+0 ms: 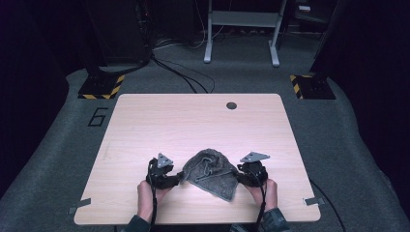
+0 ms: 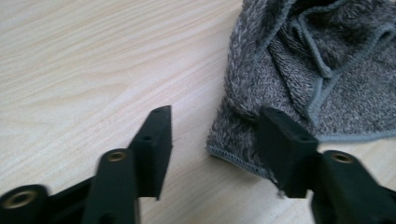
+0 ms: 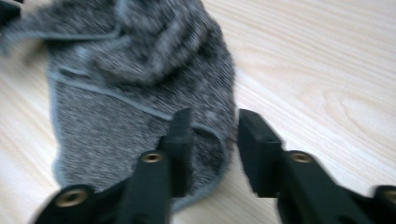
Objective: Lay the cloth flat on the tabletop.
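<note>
Now the grey cloth [image 1: 211,173] lies crumpled on the bench [image 1: 193,125], near its front edge, between the two grippers. Its fleecy folds are heaped toward the far side, and a paler hem runs along its edges

Left gripper [image 2: 212,135]: the fingers [image 2: 156,140] are spread and pinch nothing. A corner of the cloth [image 2: 299,79] lies partly in the gap between them; one finger stands over the cloth's edge, the other over bare wood beside it. Whether that finger touches the fleece I cannot tell. In the high view this gripper [image 1: 178,178] sits just beside the cloth's left edge, held in the person's left hand [image 1: 147,192]

Right gripper [image 3: 212,135]: the fingers [image 3: 180,140] are spread too, a little narrower, with the cloth's [image 3: 140,88] rounded edge lying between them. One finger stands over the cloth, the other over bare bench just past its hem; neither pad presses on it as far as the blurred view shows. In the high view this gripper [image 1: 240,176] sits at the cloth's right edge, in the right hand [image 1: 268,191]
</note>
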Available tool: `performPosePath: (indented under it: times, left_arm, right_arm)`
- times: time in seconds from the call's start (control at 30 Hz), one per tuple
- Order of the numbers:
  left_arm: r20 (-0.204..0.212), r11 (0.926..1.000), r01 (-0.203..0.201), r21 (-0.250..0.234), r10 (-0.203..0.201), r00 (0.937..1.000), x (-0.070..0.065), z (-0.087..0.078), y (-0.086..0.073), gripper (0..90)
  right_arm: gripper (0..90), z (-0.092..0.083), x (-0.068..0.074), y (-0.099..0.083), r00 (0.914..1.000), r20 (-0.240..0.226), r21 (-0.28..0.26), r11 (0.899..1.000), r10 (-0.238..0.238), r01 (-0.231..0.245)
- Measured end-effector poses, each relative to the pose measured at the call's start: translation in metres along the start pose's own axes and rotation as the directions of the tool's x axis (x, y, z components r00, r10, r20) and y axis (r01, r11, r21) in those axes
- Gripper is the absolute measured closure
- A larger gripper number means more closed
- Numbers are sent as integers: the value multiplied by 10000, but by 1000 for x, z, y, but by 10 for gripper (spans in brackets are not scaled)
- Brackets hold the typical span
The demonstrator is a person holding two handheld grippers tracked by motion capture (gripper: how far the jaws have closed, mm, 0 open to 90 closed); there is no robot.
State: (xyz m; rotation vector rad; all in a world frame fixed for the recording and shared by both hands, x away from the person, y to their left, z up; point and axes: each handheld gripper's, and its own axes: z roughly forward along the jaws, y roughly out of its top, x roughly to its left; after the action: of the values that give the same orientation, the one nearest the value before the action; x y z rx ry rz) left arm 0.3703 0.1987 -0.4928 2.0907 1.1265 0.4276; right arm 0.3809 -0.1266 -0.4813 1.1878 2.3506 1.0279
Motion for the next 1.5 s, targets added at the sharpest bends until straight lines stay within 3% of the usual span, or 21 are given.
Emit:
performPosePath:
  times: [0.23,0.37,0.47,0.53,0.7,0.83,0.97,1.17,1.23,1.3,1.4,1.5]
  left_arm:
    - [101,9988,-500,7,499,9987,-14,-3,1,307]
    - [54,9978,-567,343,565,9984,-17,5,0,316]
    - [-53,9961,-622,625,626,9980,-16,12,-1,379]
    - [-55,9959,-549,719,555,9984,-16,15,-3,462]
    - [58,9948,-691,754,689,9976,-13,18,-4,709]
    - [-30,9963,-598,614,601,9982,-9,16,-5,806]
    - [-22,9969,-544,575,546,9985,-5,13,-5,836]
    - [-111,9979,-454,451,460,9989,-1,10,-5,839]
    - [-118,9976,-523,458,529,9985,-1,10,-5,833]
    - [-63,9984,-417,394,420,9991,-2,11,-5,816]
    - [1,9973,-506,527,507,9987,-3,12,-3,779]
    - [-54,9974,-520,507,524,9986,-4,13,-3,767]
  right_arm:
    - [372,-4,30,16,9983,-427,-522,9979,-394,372]
    - [339,3,45,23,9964,-375,-530,9958,-763,743]
    - [344,11,50,26,9943,-411,-360,9947,-980,965]
    - [383,18,53,28,9929,-435,-230,9937,-1110,1101]
    - [665,33,54,31,9880,-307,260,9880,-1512,1520]
    - [830,35,50,32,9885,-102,379,9878,-1510,1513]
    - [894,31,40,33,9908,174,354,9904,-1339,1333]
    - [897,22,19,35,9959,481,143,9970,-766,760]
    - [858,19,17,34,9972,432,-39,9981,-617,619]
    - [728,16,20,33,9987,199,-77,9988,-476,477]
    - [534,14,32,34,9966,-257,-196,9968,-780,775]
    - [425,18,45,34,9882,-504,-142,9894,-1447,1442]
